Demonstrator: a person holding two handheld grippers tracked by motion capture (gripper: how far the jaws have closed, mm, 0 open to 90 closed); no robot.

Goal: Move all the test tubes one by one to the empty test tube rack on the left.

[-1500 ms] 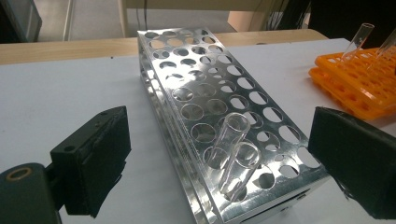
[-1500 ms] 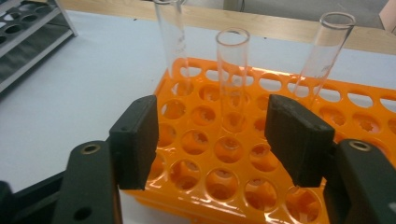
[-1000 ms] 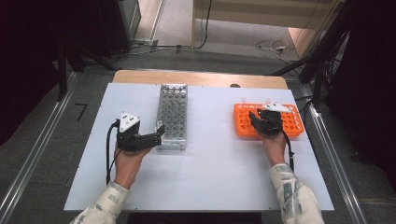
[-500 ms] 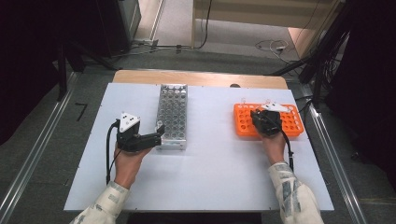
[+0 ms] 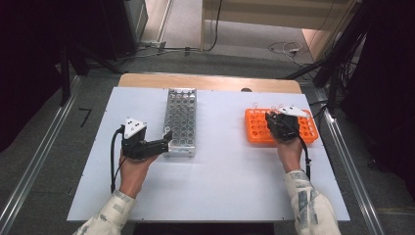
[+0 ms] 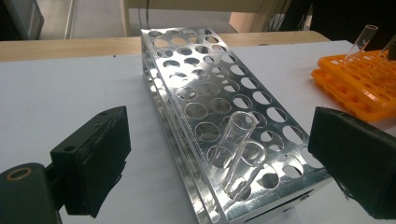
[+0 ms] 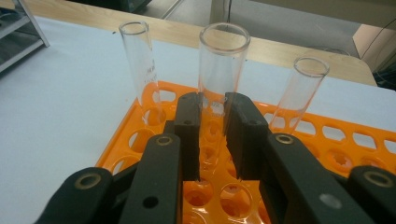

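A: What has changed since the earlier frame?

B: In the high view the right gripper (image 5: 279,119) has closed its jaws on a glass tube over the orange rack (image 5: 254,131); a second ago they stood wider. Its hand has barely shifted. The left gripper (image 5: 165,138) has kept its place beside the metal rack (image 5: 181,117).

A: High view, layout?

B: A white table (image 5: 220,181) bears the metal rack left of centre and the orange rack at right, well apart. The left gripper lies at the near left corner of the metal rack, jaws pointing toward it. The right gripper sits over the near middle of the orange rack.

A: Left gripper view?

B: The two black jaws stand wide apart, holding nothing. Between them, farther off, is the near end of the metal rack (image 6: 210,93), with one clear tube (image 6: 239,154) tilted in a hole of its near rows. The orange rack (image 6: 355,88) shows at far right with tubes in it.

A: Right gripper view?

B: The jaws are narrow and clamp the middle tube (image 7: 219,79), which stands upright in the orange rack (image 7: 135,140). A second tube (image 7: 140,70) stands to its left and a third tube (image 7: 301,91) leans at its right, both free of the jaws.
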